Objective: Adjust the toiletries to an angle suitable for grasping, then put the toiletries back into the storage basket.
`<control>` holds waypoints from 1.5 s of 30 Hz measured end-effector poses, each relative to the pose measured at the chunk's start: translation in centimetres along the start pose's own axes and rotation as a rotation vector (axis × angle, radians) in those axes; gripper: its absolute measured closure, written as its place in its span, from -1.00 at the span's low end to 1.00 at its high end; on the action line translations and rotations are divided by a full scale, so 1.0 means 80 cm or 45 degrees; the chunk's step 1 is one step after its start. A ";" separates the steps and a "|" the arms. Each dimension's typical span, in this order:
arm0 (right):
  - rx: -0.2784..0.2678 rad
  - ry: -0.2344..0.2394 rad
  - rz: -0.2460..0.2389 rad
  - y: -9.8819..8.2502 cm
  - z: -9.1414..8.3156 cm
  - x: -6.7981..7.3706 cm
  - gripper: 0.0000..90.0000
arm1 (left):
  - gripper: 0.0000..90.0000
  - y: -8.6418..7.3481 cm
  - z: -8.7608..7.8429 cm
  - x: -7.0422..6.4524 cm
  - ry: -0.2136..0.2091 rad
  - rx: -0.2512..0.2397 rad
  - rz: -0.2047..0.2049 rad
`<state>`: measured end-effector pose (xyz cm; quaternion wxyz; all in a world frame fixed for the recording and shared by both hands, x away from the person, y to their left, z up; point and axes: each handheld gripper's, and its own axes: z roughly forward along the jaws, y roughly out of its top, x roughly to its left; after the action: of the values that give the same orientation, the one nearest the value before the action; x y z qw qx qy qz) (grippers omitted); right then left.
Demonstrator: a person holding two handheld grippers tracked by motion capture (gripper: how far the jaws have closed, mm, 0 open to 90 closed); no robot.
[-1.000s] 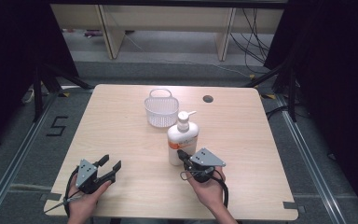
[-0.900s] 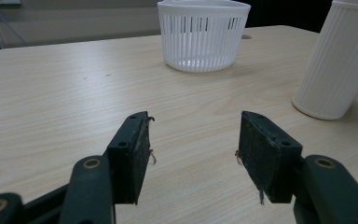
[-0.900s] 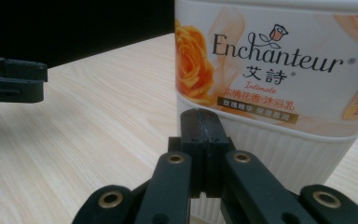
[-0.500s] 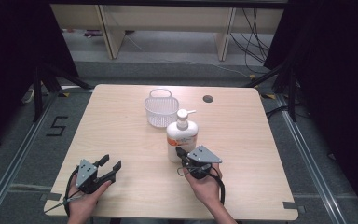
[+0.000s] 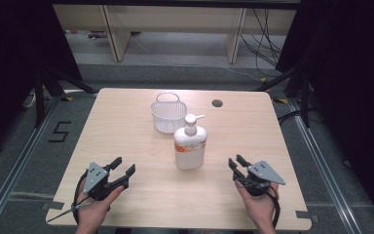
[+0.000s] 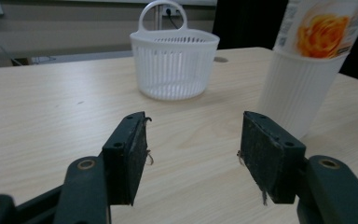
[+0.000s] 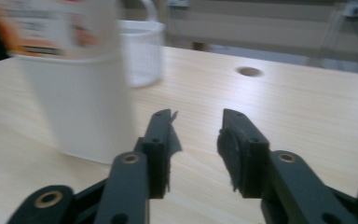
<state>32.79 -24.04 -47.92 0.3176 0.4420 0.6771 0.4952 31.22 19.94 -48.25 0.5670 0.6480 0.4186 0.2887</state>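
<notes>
Nearest the person's edge of the table (image 5: pixel 126 122) sit the two hand-held tongs, one on each side of the pump bottle (image 5: pixel 190 147), which serves as the landmark here. The left gripper (image 5: pixel 123 166) lies well to the left of the bottle and slightly nearer the person; its jaws stand partly open, have just been opening a little further, and hold nothing, with bare tabletop between the pads (image 6: pixel 135 154). The right gripper (image 5: pixel 235 162) lies to the right of the bottle, closer to it than the left one is; its jaws have just been opening, they now stand apart with nothing between them, and the bottle stands free of them, up and to the left in the right gripper view (image 7: pixel 72 74). The bottle stands upright, long axis vertical, pump spout pointing right. Just behind the bottle, a touch to its left, stands the white basket (image 5: pixel 168 114), empty as far as can be seen. Beyond that, right of the bottle, is a cable hole (image 5: pixel 217 103). Count: two grippers, one bottle, one basket, one hole
</notes>
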 end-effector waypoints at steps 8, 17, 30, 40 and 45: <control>-0.034 -0.167 0.110 -0.031 -0.017 -0.035 0.10 | -0.16 0.025 0.010 -0.028 -0.052 -0.044 0.028; -0.035 -0.200 0.177 -0.040 -0.023 -0.040 0.03 | -0.23 0.043 0.019 -0.045 -0.116 -0.038 0.048; 0.003 -0.238 0.126 -0.043 -0.017 -0.042 0.01 | -0.24 0.072 0.032 -0.074 -0.160 -0.065 0.072; -0.005 -0.244 0.131 -0.044 -0.014 -0.044 0.01 | -0.20 0.105 0.056 -0.116 -0.168 -0.124 0.092; -0.027 -0.242 0.130 -0.043 -0.011 -0.041 0.01 | -0.19 0.123 0.079 -0.134 -0.140 -0.136 0.103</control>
<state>32.39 -27.80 -50.95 0.3597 0.5175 0.6151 0.4738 33.58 7.45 -38.76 0.6107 0.6480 0.3444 0.2974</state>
